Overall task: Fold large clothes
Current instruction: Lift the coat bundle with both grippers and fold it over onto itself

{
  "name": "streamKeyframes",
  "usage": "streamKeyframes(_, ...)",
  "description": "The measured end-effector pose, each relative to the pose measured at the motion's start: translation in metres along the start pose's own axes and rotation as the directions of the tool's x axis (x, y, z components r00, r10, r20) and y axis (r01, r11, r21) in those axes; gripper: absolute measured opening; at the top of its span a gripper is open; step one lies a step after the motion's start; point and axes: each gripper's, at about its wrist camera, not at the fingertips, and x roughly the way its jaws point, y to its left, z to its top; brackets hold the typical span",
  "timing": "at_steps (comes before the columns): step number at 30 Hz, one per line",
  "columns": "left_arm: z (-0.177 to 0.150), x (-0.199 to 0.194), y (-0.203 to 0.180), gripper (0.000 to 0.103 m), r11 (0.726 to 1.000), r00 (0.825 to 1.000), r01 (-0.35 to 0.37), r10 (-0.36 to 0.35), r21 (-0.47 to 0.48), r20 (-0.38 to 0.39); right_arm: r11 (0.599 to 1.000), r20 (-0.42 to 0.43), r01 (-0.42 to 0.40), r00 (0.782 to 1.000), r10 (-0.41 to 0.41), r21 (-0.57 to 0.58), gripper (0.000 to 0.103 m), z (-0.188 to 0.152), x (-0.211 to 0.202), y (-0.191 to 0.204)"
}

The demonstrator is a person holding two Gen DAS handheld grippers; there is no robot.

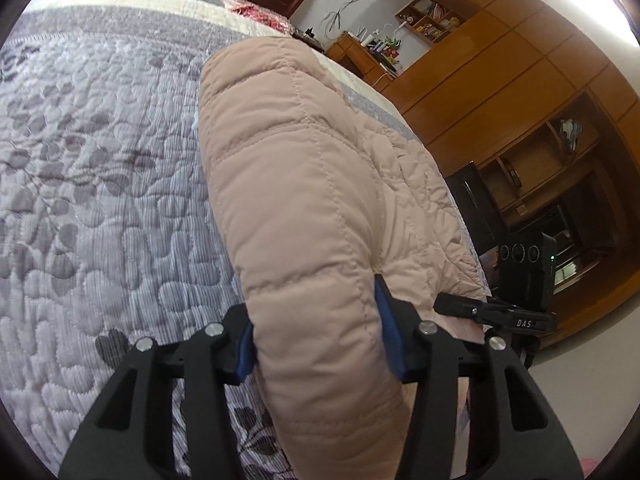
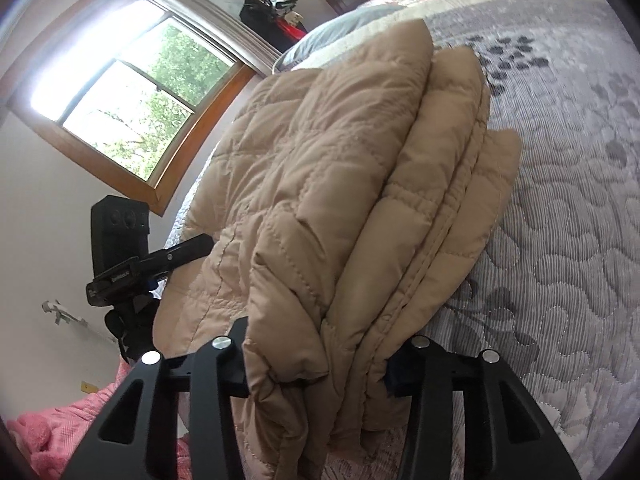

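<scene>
Both claws are clamped on the coat right now. Left claw (image 1: 316, 340) has its blue pads (image 1: 388, 332) squeezing a fat puffy fold of the coat (image 1: 312, 184), and the right claw (image 2: 320, 364) is pinching a stack of several quilted layers at the other end. The coat stretches away ahead of each claw, partly lifted, far end resting on the bed (image 1: 100, 160).

Since it's so puffy, I reckon the trick is keeping both claws level with each other so the layers don't slide out of the stack. My right one worries me more, as the layers there look uneven and one edge could slip. I'd carry the fold over slowly, lay it flat ahead, and only let go once it's resting on the bed. Wardrobe (image 1: 500, 80) off to the side isn't in the way.
</scene>
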Motion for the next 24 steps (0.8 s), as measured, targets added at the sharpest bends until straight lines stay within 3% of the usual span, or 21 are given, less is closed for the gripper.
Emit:
streamKeyframes(13,0.009,-0.034,-0.019,0.048,0.993,0.992,-0.076,0.067,0.09,0.103,0.994,0.044,0.02,0.999,-0.016,-0.106,0.045,0.015,-0.019,0.015)
streamKeyframes(24,0.056,-0.041,0.01,0.048,0.99,0.982,-0.117,0.104,0.075,0.156,0.984,0.033,0.047,0.999,-0.042,-0.17,0.045,0.076,0.009,0.029)
